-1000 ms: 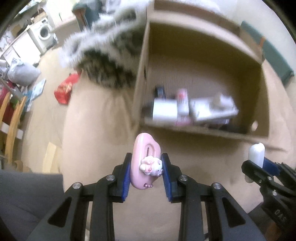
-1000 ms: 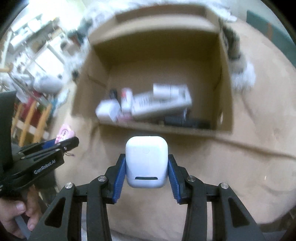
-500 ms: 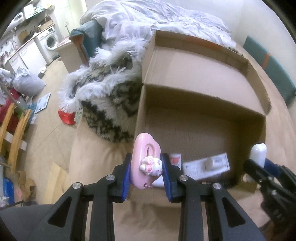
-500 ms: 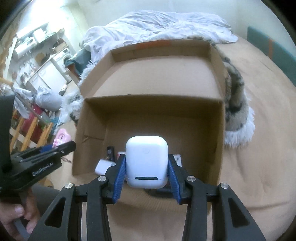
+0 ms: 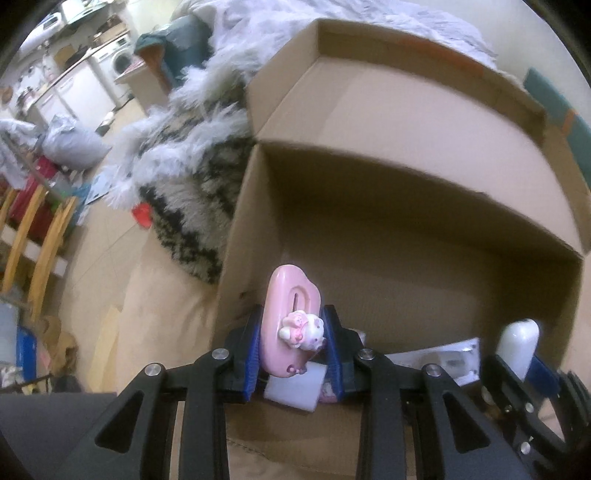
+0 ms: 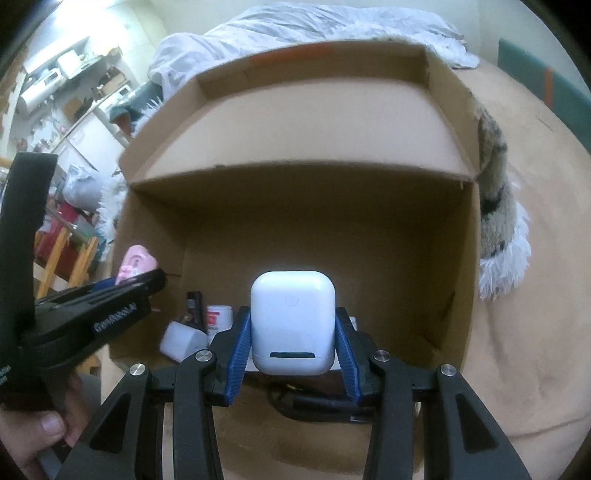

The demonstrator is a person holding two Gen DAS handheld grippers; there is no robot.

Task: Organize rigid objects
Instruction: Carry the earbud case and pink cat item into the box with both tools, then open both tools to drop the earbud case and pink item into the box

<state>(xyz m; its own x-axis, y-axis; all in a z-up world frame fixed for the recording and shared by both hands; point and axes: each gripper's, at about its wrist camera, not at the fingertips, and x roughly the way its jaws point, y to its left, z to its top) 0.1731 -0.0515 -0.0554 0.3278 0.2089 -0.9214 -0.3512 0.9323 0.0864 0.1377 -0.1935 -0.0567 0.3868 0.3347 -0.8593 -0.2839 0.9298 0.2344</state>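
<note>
Left wrist view: a pink charm [image 5: 291, 321] is clamped by the left gripper [image 5: 291, 354], a white earbud case [image 6: 292, 322] by the right gripper [image 6: 292, 363]; both are best lowered into the cardboard box [image 6: 332, 221] before release.

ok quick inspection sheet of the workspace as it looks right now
surface: tan bed cover under an open cardboard box
job's things: pink charm case and white earbud case, both held over the box
clutter: small white block, white bottle, dark item and flat white packet on the box floor
grippers: left hand-held gripper shut on the pink charm case; right hand-held gripper shut on the white earbud case
cables: nothing seen
surroundings: shaggy blanket, white duvet, washing machine
</note>
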